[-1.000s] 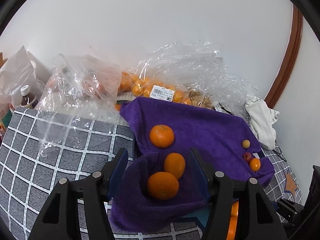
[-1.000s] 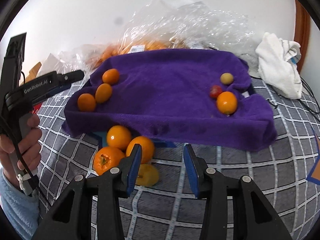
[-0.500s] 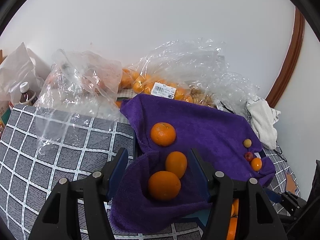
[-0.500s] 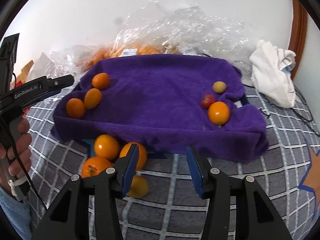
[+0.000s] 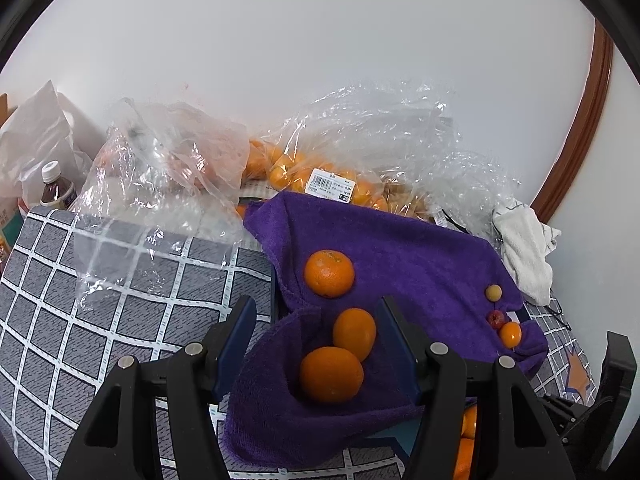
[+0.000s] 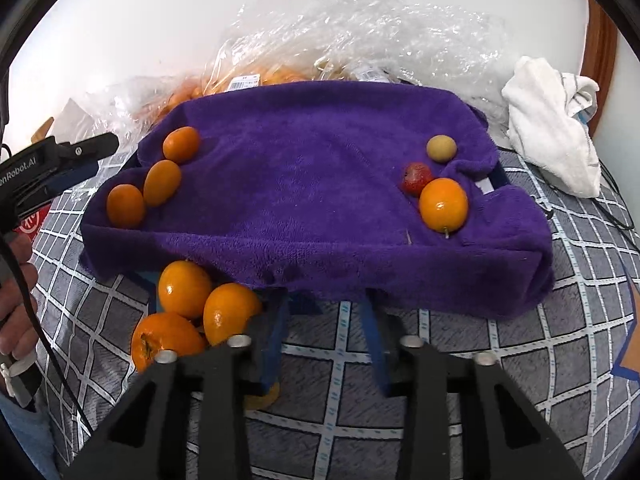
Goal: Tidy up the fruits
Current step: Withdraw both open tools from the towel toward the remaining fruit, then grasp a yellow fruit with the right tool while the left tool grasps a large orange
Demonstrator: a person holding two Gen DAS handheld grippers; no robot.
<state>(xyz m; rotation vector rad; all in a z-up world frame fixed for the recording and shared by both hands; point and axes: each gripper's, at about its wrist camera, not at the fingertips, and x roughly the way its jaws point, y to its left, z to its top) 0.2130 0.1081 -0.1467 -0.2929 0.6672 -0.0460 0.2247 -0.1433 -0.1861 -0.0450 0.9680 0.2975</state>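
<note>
Roughly, the sorting looks under way but far from finished. In the right wrist view a purple towel (image 6: 300, 168) covers a raised blue tray on the grey checked cloth (image 6: 520, 360). Three oranges (image 6: 162, 182) sit in a row at its nine o'clock end. At three o'clock a small orange fruit (image 6: 443, 204) touches a red berry-like fruit (image 6: 416, 178), with a tan round fruit (image 6: 441, 148) just beside them. Still loose off the towel, at seven o'clock, lie two oranges (image 6: 184, 288), a persimmon (image 6: 164, 342) and a yellow fruit (image 6: 262, 398) half hidden beneath a finger. More citrus waits in a clear plastic bag (image 5: 332, 184) at twelve o'clock. The right gripper (image 6: 323, 304) has just been closing, and its fingers stand drawn in with nothing between them, near the loose pile. The left gripper (image 5: 316, 308) hovers at the towel's nine o'clock end, fingers apart and gripping nothing. By my reading, the loose and bagged fruit remain to be placed.
</note>
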